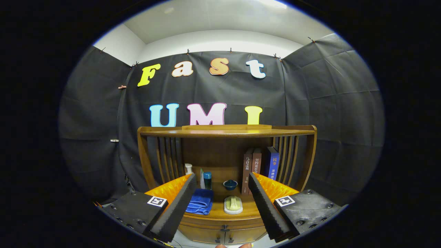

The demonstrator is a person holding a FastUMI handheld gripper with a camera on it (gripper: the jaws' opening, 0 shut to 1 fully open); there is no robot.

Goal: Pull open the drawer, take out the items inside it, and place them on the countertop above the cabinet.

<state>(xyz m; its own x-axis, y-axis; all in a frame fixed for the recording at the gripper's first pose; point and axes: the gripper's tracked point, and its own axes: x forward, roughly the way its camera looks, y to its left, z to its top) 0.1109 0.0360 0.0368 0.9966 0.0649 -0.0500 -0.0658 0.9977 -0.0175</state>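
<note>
Wooden cabinet (pixel 225 210) sits ahead of the gripper (pixel 222 203), whose fingers are spread wide and grip nothing. Its drawer (pixel 224 234), at 6 o'clock low between the fingers, is closed. Beyond on the countertop (pixel 217 212): blue cloth (pixel 201 201) at 9 o'clock, sponge (pixel 233 204) centre, books (pixel 260 165) at 1 o'clock

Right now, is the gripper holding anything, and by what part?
Nothing is held. The gripper is open, its jaws wide apart in front of the cabinet.
</note>
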